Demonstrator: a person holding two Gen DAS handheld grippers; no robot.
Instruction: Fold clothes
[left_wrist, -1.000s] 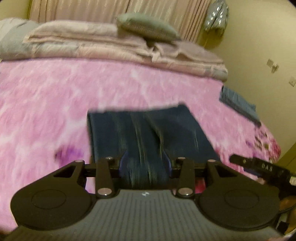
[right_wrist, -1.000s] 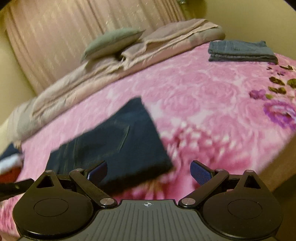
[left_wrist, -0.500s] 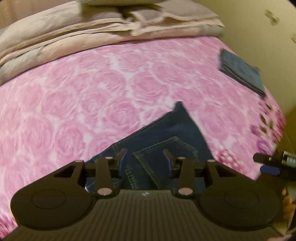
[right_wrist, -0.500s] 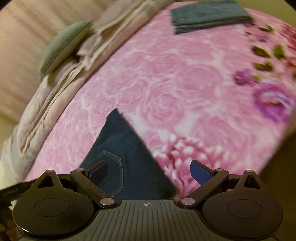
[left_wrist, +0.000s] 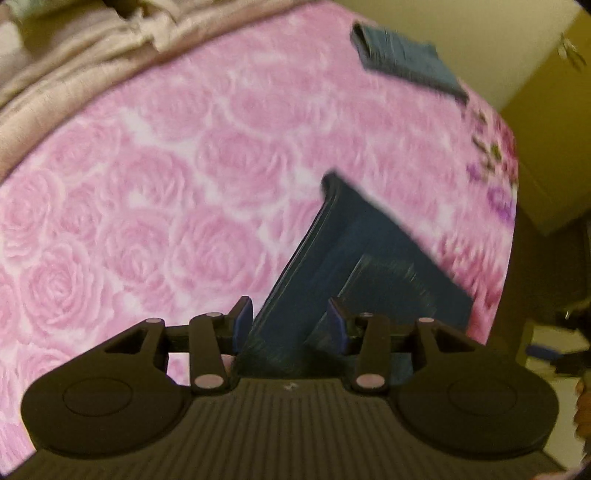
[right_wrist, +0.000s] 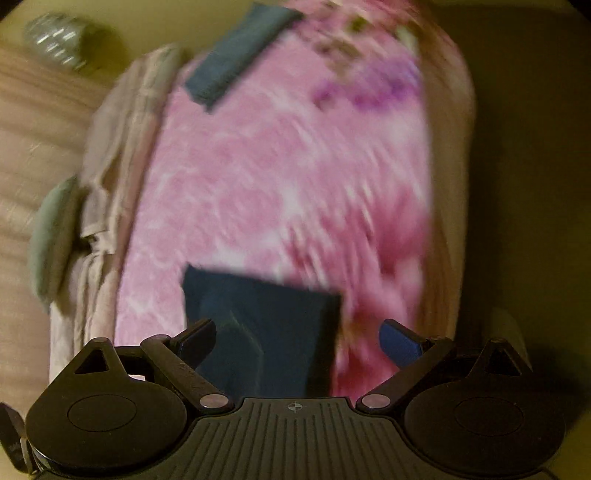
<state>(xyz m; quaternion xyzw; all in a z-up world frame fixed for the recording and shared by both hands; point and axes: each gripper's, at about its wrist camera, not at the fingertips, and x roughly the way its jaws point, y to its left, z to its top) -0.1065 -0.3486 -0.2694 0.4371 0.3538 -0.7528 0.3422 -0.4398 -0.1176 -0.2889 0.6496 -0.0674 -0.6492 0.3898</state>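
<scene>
The jeans (left_wrist: 354, 266) have been swung round since a second ago, and now slant from the bottom middle to the upper right of the left view. They are pinched by the left gripper (left_wrist: 284, 325). The right gripper (right_wrist: 295, 341) is held wide apart, with nothing in it, above their right side. A folded pile (left_wrist: 406, 62) is seen at the upper right.
</scene>
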